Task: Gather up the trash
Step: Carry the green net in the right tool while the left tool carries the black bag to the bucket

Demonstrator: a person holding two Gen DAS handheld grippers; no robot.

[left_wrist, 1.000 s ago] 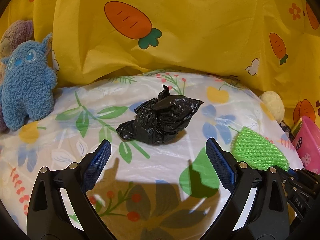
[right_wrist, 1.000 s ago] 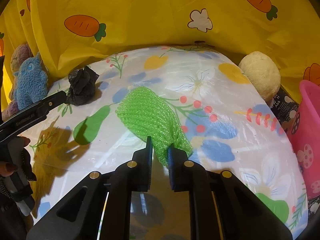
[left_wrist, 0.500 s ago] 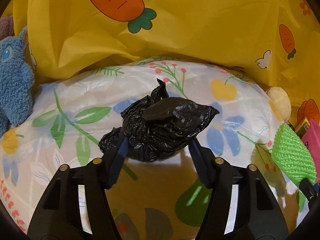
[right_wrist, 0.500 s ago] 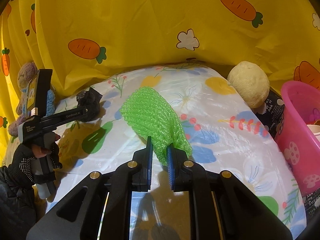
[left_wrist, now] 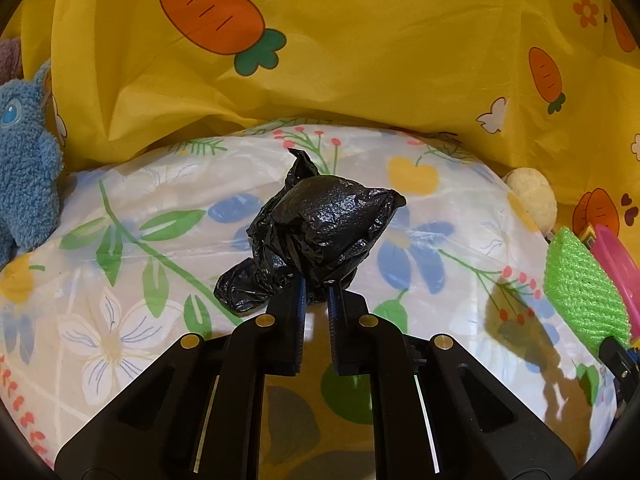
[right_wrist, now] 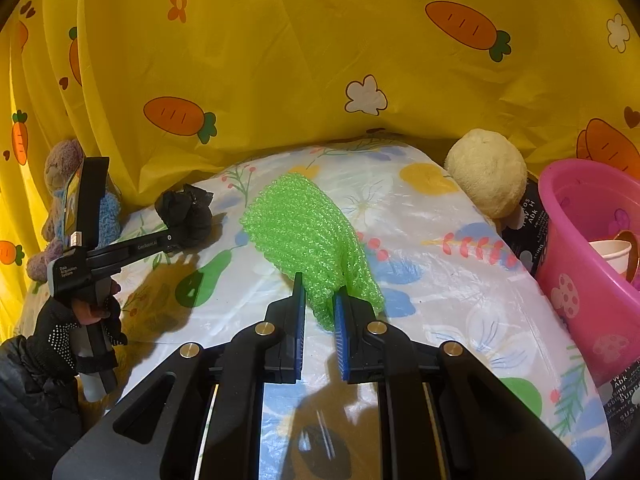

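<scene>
Since the earlier frames the left gripper [left_wrist: 317, 290] has pushed up to the black plastic bag [left_wrist: 320, 236] and its jaws have just been closing; they now pinch the near bottom edge of the crumpled bag, which sits between the pads. The right gripper [right_wrist: 320, 294] has lifted a little and its view has swung toward the pink tub [right_wrist: 588, 264]; its jaws are as before, pressed onto the near end of the green mesh sleeve [right_wrist: 308, 232].

Taking the flowered table cover [left_wrist: 120, 280] as landmark: one black bag sits near the cover's middle, toward the left gripper's side; one green sleeve hangs just above the cover, to the right of the bag. One cream plush ball [right_wrist: 486, 172] lies at the cover's far right edge, and one pink tub stands off its right side with a paper cup [right_wrist: 610, 254] inside. Two plush toys sit off the far left corner, a blue one [left_wrist: 24, 176] and a mauve one [right_wrist: 60, 168] behind it. A yellow carrot-print curtain [left_wrist: 360, 40] hangs behind the cover. One gloved hand [right_wrist: 72, 324] holds the left gripper's handle.
</scene>
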